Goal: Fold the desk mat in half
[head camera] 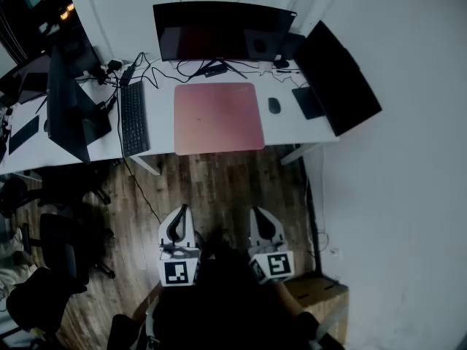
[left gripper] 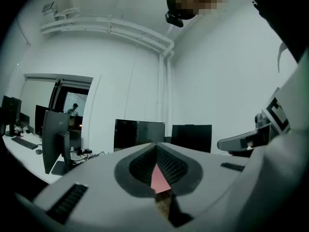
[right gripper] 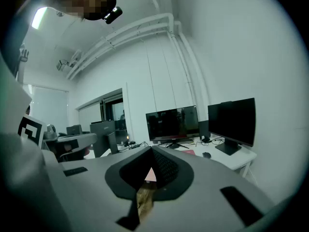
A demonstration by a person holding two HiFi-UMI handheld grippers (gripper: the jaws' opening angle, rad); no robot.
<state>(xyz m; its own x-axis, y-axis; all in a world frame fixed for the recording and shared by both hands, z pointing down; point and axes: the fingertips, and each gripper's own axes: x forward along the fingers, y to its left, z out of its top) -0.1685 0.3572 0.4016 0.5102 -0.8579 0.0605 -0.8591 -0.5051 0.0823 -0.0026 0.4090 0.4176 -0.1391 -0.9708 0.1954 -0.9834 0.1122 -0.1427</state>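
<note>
Left fingers: we see the left gripper point(left gripper: 155, 149) with its fingers point(left gripper: 96, 178) pressed together and nothing between them.
Right fingers: the right gripper point(right gripper: 150, 152) is the same, fingers point(right gripper: 212, 178) closed tight and empty.
Gripper position: in the head view we hold the left gripper point(head camera: 183, 210) and right gripper point(head camera: 256, 211) side by side over the wooden floor point(head camera: 219, 177), tips pointing at the tabletop point(head camera: 292, 133) and well apart from it.
Desk mat: the pink desk mat point(head camera: 217, 117) lies flat and unfolded on the white tabletop, its front edge near the tabletop's front edge.
Mat's neighbours: we see a black keyboard point(head camera: 133, 119) to its left, a mouse point(head camera: 273, 105) to its right, and a wide monitor point(head camera: 219, 31) behind it.
Further out: a second monitor point(head camera: 336, 75) stands at the right end, and office chairs point(head camera: 51, 261) stand on the floor at the left.
</note>
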